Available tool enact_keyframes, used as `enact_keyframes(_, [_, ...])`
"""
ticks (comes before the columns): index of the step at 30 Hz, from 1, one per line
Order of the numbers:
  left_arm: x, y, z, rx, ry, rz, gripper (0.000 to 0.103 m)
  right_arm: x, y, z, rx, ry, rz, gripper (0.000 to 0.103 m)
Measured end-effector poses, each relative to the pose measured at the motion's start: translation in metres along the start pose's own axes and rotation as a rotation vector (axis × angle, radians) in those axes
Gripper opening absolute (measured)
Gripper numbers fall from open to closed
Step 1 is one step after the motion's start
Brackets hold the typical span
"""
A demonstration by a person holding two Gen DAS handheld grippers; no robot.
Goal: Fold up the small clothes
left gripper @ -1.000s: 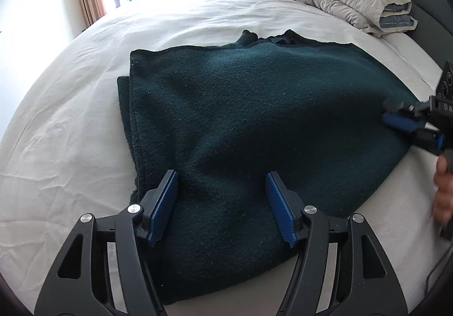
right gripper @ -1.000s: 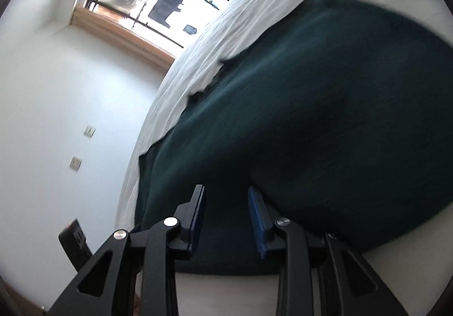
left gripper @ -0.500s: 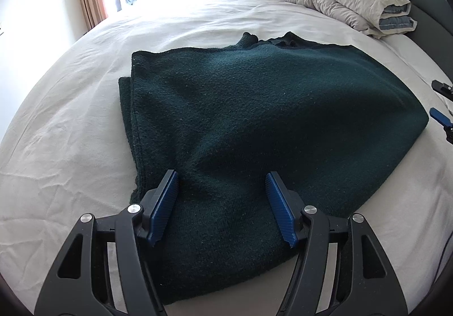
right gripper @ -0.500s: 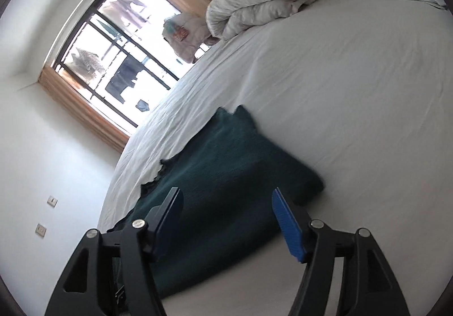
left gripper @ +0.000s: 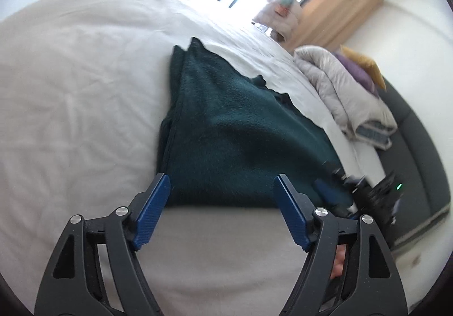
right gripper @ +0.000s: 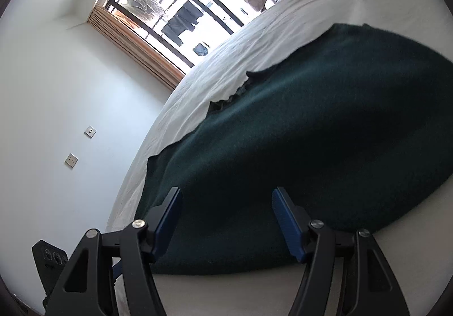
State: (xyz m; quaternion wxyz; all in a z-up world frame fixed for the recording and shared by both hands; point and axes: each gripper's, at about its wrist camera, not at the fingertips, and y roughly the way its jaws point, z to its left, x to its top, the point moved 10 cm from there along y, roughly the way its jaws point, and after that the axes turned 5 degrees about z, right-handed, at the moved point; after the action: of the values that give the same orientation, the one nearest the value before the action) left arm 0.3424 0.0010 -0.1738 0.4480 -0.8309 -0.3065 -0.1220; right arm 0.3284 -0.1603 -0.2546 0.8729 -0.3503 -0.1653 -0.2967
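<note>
Dark green garment (left gripper: 243,129) lies ahead of both grippers' parted fingers (left gripper: 153,211), the left pair still widening.

garment (left gripper: 240,140): dark green fleece | state: folded, layered edges | place: flat on white bed

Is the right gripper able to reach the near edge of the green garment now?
Probably yes. The right gripper is open just before the near edge of the green garment, and nothing lies between them on the bed sheet.

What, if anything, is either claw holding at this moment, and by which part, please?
Nothing is held. The left claw, jaws opening, and the open right claw both sit clear of the dark green garment.
</note>
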Motion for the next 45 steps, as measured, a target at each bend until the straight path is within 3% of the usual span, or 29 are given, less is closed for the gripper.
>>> enact_keyframes(5, [-0.015, 0.001, 0.001, -0.106, -0.227, 0.025, 0.077, -0.005, -0.006, -0.007, 0.084, 0.017, -0.034, 0.067])
enact_keyframes(9, [-0.02, 0.011, 0.0, -0.125, -0.261, 0.027, 0.077, -0.007, -0.009, -0.008, 0.111, 0.018, -0.052, 0.066])
enact_keyframes(13, [-0.003, 0.014, 0.016, -0.176, -0.387, 0.021, 0.077, -0.006, -0.012, -0.011, 0.141, 0.042, -0.064, 0.063])
enact_keyframes(15, [0.004, 0.025, 0.022, -0.188, -0.394, 0.048, 0.077, -0.006, -0.012, -0.012, 0.146, 0.049, -0.066, 0.062])
enact_keyframes(23, [0.02, 0.035, 0.027, -0.203, -0.473, -0.047, 0.077, -0.007, -0.011, -0.012, 0.153, 0.052, -0.071, 0.062])
enact_keyframes(27, [0.016, 0.04, 0.02, -0.162, -0.455, -0.083, 0.077, -0.006, -0.011, -0.012, 0.154, 0.052, -0.071, 0.062])
enact_keyframes(31, [0.041, 0.055, 0.022, -0.202, -0.464, -0.095, 0.077, -0.006, -0.011, -0.012, 0.154, 0.051, -0.071, 0.061])
enact_keyframes(32, [0.048, 0.061, 0.022, -0.207, -0.449, -0.073, 0.073, -0.006, -0.011, -0.012, 0.153, 0.049, -0.07, 0.061])
enact_keyframes(34, [0.061, 0.08, 0.018, -0.205, -0.416, -0.021, 0.057, -0.006, -0.011, -0.012, 0.152, 0.048, -0.07, 0.061])
enact_keyframes(36, [0.065, 0.096, 0.018, -0.193, -0.417, 0.027, 0.029, -0.006, -0.011, -0.013, 0.154, 0.05, -0.07, 0.061])
enact_keyframes(38, [0.065, 0.105, 0.024, -0.167, -0.43, 0.028, 0.015, -0.006, -0.011, -0.012, 0.153, 0.05, -0.07, 0.061])
enact_keyframes(42, [0.067, 0.113, 0.028, -0.168, -0.442, 0.009, 0.01, -0.006, -0.011, -0.013, 0.15, 0.053, -0.066, 0.061])
enact_keyframes(45, [0.075, 0.117, 0.024, -0.148, -0.429, 0.003, 0.008, -0.006, -0.013, -0.009, 0.1, 0.035, -0.039, 0.062])
